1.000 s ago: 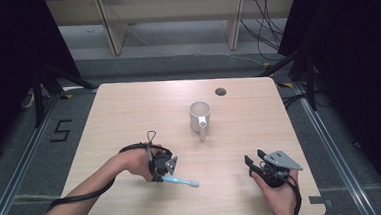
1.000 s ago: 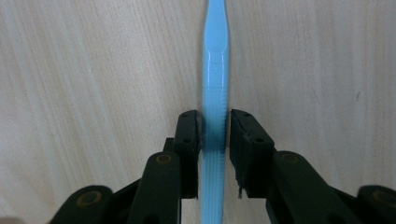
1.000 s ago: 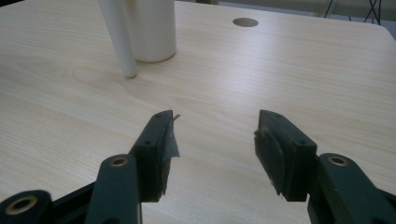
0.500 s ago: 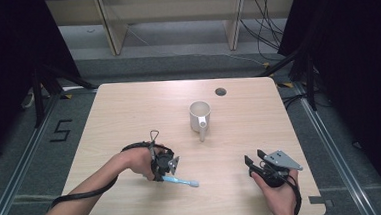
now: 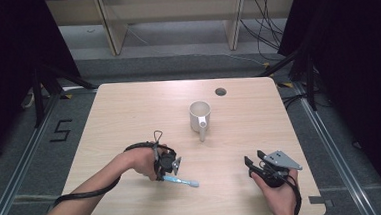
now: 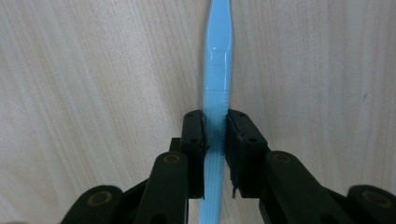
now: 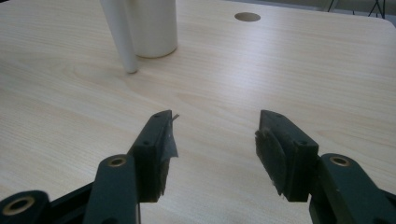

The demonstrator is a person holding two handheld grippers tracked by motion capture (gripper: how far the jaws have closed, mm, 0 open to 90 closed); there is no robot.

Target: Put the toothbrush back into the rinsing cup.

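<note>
A light blue toothbrush (image 5: 184, 181) lies flat on the wooden table, left of centre near the front edge. My left gripper (image 5: 167, 177) points down at its handle end. In the left gripper view the blue handle (image 6: 217, 70) runs straight up between the jaws of my left gripper (image 6: 215, 126). Those jaws have just been closing, and both pads now press on the handle. My right gripper (image 5: 253, 157) rests low at the front right with its jaws wide apart. Nothing lies between the fingers of the right gripper (image 7: 215, 130).
A white mug (image 5: 200, 114) stands upright mid-table, its handle turned toward the front. It also appears at the top of the right gripper view (image 7: 149, 28). A round cable hole (image 5: 220, 91) sits near the table's far edge. Bare wood (image 5: 129, 116) lies around it.
</note>
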